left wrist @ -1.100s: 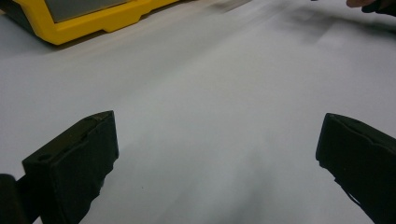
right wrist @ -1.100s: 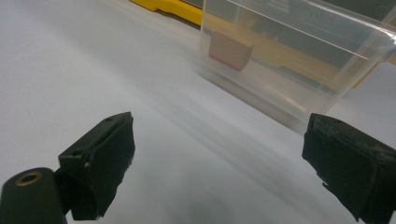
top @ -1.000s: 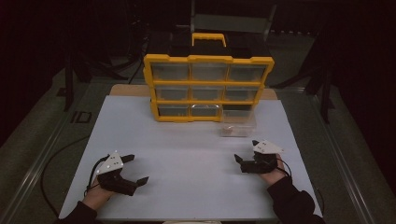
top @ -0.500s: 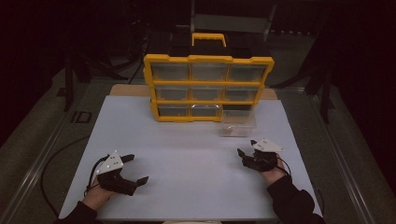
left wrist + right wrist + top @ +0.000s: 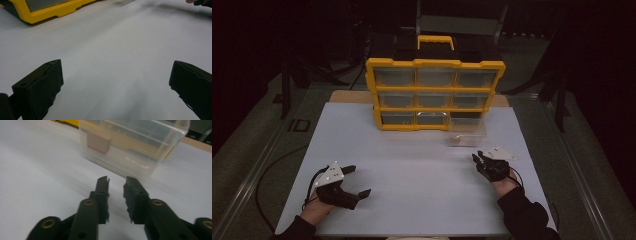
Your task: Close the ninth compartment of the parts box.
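Dark surroundings frame a white table (image 5: 422,165) in the high view, with a yellow drawer organizer (image 5: 435,95) standing upright at its far edge. We see that the bottom right slot of the organizer is empty, and a clear plastic drawer (image 5: 467,132) sits on the table just in front of that slot, apart from the cabinet. Our left gripper (image 5: 353,181) rests low at the near left of the table, its jaws spread wide with nothing between them. Our right gripper (image 5: 477,159) sits at the near right, pointing toward the clear drawer and near it, not touching it.

From the left gripper view we look across bare white table between two widely parted jaws; a corner of the yellow organizer (image 5: 50,10) lies at the top left, well apart.

From the right gripper view the right gripper (image 5: 116,181) has its jaws drawn close together with a narrow gap left, and nothing held. Just beyond the tips stands the clear drawer (image 5: 140,150), and inside it, at the left, a small tan block (image 5: 98,142) with a reddish lower edge.

We judge the work as partly done: the drawer is out of the organizer and on the table. What we think remains is to reach the drawer or its block; no grasp is made yet.
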Demonstrator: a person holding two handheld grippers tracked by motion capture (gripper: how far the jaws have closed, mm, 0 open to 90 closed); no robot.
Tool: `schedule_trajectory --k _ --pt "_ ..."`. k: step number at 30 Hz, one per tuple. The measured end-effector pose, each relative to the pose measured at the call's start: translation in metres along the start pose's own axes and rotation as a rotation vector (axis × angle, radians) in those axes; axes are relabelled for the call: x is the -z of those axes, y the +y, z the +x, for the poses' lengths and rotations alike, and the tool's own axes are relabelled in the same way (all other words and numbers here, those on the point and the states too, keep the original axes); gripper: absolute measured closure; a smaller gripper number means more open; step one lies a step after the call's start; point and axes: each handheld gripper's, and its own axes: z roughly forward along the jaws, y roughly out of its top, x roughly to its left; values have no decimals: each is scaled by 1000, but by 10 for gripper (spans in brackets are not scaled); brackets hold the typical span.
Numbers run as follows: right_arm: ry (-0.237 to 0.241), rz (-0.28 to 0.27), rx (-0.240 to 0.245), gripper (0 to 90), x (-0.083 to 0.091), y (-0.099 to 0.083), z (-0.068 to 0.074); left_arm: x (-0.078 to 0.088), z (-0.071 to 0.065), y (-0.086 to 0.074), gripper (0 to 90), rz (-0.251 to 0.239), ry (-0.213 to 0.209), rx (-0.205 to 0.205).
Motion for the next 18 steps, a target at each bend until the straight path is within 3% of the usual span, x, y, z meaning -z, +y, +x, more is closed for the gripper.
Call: schedule_trajectory --k 4,9,12,18 --pt "-15 -5 -11 789 0 2 -2 0 0 0 0 1 0 -1" --pt "-22 11 -11 900 -3 4 -5 0 0 0 0 -1 -2 2" --pt "-24 12 -17 900 -4 7 -6 0 0 0 0 1 -2 2" --pt "-17 6 22 900 -11 12 -9 0 0 0 0 -1 -3 5"
